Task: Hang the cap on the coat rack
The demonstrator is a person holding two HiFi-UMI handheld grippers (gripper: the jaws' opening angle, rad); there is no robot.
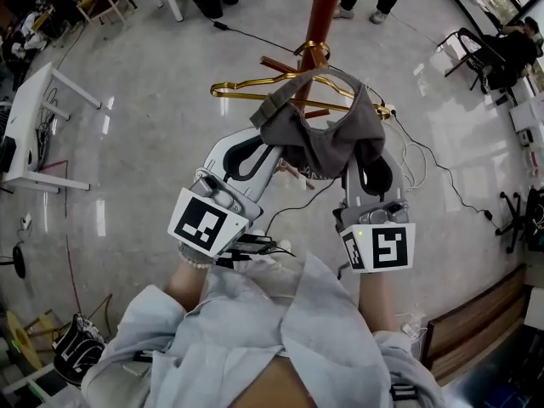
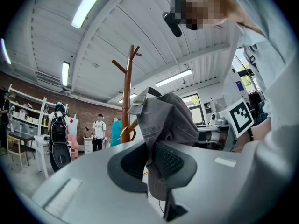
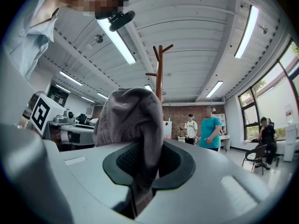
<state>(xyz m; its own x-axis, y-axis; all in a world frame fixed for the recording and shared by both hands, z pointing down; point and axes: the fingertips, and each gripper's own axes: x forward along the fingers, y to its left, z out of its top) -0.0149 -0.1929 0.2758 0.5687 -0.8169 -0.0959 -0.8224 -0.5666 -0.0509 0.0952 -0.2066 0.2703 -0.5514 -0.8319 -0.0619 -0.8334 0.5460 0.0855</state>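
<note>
A grey cap (image 1: 319, 130) hangs stretched between my two grippers, held up beside the brown wooden coat rack (image 1: 321, 11). My left gripper (image 1: 270, 147) is shut on the cap's left edge, near its strap end. My right gripper (image 1: 367, 153) is shut on the cap's right side. In the left gripper view the cap (image 2: 163, 120) bunches between the jaws, with the coat rack (image 2: 127, 97) standing upright beyond it. In the right gripper view the cap (image 3: 133, 125) drapes over the jaws and the coat rack (image 3: 160, 73) rises behind it.
A gold wire hanger (image 1: 255, 87) hangs on the rack's lower pegs. Cables (image 1: 425, 164) trail over the glossy floor. A white table (image 1: 30, 126) stands at the left, chairs (image 1: 484, 53) at the right. Two people (image 3: 201, 129) stand by the brick wall.
</note>
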